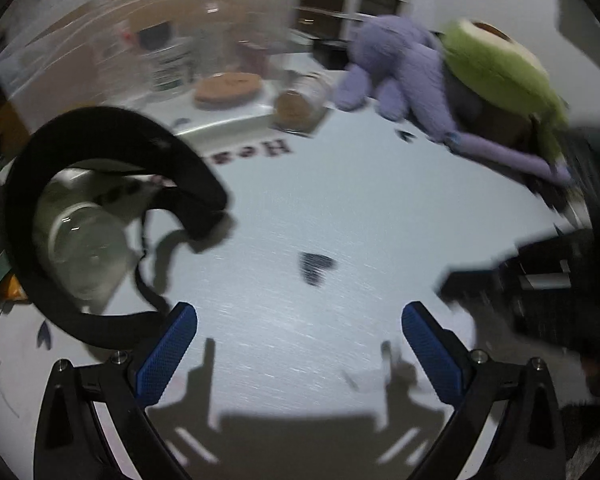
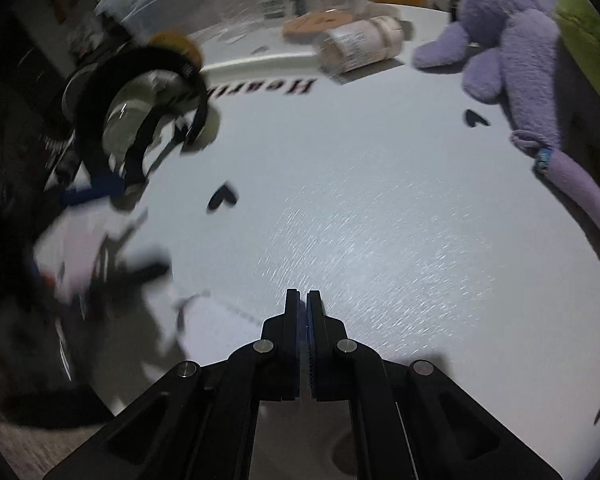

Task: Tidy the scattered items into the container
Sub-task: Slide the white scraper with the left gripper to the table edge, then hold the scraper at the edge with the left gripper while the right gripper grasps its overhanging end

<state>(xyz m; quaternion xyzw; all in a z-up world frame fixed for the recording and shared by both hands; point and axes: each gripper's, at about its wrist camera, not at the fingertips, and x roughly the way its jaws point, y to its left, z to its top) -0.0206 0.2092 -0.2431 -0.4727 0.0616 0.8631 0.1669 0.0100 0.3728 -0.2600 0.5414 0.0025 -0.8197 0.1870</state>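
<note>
On white tabletop [image 2: 380,220]: heart prints, possibly a clear bin behind | left tool [image 1: 300,354] spread | right tool [image 2: 303,312] pressed together

The middle of the white table [image 2: 380,220] is bare and a gripper can pass there, while a black headband [image 1: 112,136] with a glass jar [image 1: 84,248] blocks the left side, the purple plush toy [image 2: 512,40] the right, and a lying bottle [image 2: 360,44] the far edge.

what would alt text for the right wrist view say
The shut right gripper hovers empty over a white table printed with black hearts. A purple plush toy lies far right, a tipped jar at the back, and a black curved band at left.
</note>
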